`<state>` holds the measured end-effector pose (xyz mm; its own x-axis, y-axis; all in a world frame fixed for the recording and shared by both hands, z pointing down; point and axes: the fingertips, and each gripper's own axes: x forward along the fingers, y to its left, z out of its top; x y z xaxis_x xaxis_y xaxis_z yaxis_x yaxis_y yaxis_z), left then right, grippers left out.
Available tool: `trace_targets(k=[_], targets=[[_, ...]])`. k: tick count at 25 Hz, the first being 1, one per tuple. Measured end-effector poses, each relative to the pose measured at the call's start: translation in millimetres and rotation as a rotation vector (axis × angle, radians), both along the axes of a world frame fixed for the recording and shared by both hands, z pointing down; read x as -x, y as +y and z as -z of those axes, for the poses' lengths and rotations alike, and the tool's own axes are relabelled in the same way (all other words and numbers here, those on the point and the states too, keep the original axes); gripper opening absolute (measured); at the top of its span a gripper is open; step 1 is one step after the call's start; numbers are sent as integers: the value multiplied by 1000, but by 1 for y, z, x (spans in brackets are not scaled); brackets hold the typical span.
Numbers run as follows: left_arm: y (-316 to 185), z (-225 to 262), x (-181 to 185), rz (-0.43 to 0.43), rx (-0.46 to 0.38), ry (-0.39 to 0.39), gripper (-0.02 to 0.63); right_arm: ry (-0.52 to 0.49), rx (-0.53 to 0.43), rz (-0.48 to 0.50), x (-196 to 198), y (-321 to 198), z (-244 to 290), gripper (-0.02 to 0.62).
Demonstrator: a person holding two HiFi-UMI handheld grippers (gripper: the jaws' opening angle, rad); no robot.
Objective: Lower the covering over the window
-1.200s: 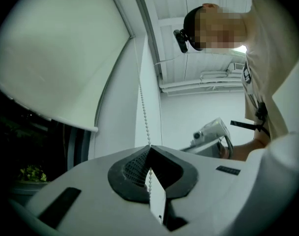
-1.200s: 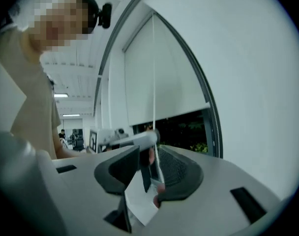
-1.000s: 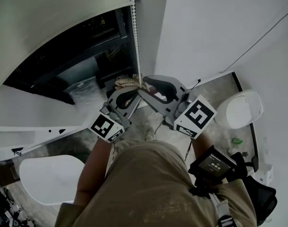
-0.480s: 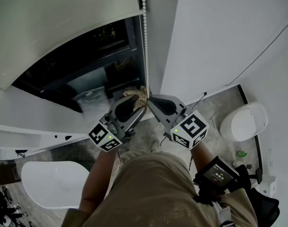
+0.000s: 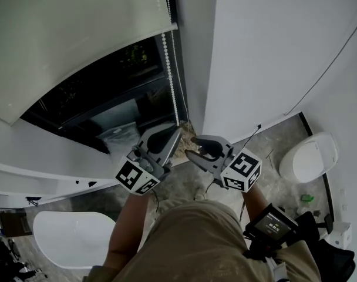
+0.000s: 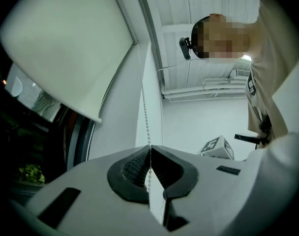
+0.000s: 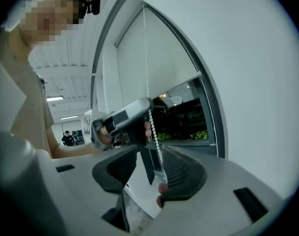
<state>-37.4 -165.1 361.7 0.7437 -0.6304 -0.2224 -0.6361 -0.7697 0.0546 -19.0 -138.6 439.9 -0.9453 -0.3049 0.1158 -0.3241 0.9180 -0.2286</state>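
The left gripper (image 6: 150, 148) is clamping its jaws shut on the bead chain (image 6: 145, 113), which is rising from it beside the half-lowered blind (image 6: 66, 48) up to its left. Just below, the right gripper (image 7: 149, 154) is standing apart, its jaws just opening, with the chain running between them.

Grey floor (image 5: 278, 175) with white rounded object (image 5: 310, 157), small green item (image 5: 307, 197)

The blind (image 5: 67, 34) looks matt, off-white cloth; its bead chain (image 5: 173, 93) smooth white plastic. The window glass (image 5: 108, 90) is glossy, the floor (image 5: 272, 141) rough, speckled concrete.
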Motion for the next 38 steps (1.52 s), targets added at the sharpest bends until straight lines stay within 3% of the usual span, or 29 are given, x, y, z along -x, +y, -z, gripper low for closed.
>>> trace_targets(k=[1,6,10,13,17,18,19,22,25,26,28,30,32,34,36,38], targets=[[2,-2,0,11,-6,-18,22,-25,-4,-11,-6,-2,10,153],[16,-43,-16,-23,51,-95,21,-164,-85,-122,-16,-13,75,155],[26,-74,-17,-58,103,-98,21,-88,-135,-102,7,-15,75,147],[29,-77,-13,-57,109,-114,20,-50,-112,-94,13,-16,66,27],[33,-74,-9,-84,109,-103,25,-52,-93,-85,13,-18,67,16],[32,-72,-4,-89,108,-76,87,-56,-89,-89,12,-20,64,15],[30,-67,3,-85,103,-39,152,-53,-71,-90,12,-21,57,14],[23,-28,17,-64,43,42,163,40,-6,-67,21,-14,14,14],[16,4,5,-75,-3,9,163,60,42,-37,29,-3,-10,14],[13,7,1,-70,-3,-10,161,58,40,-33,30,-2,-10,14],[7,6,-2,-49,7,-28,28,67,20,-31,31,-2,-8,15],[5,4,1,-38,11,-6,23,72,-2,-32,27,-2,-7,15],[7,1,3,-14,-27,-34,21,56,-28,-35,19,-3,-4,15],[11,-11,3,9,-55,-102,21,-13,-25,-44,7,-6,10,87],[15,-32,0,7,-16,-134,20,-94,-21,-50,-1,-9,37,153],[21,-60,-4,-7,34,-156,21,-123,-70,-44,0,-6,64,155]])
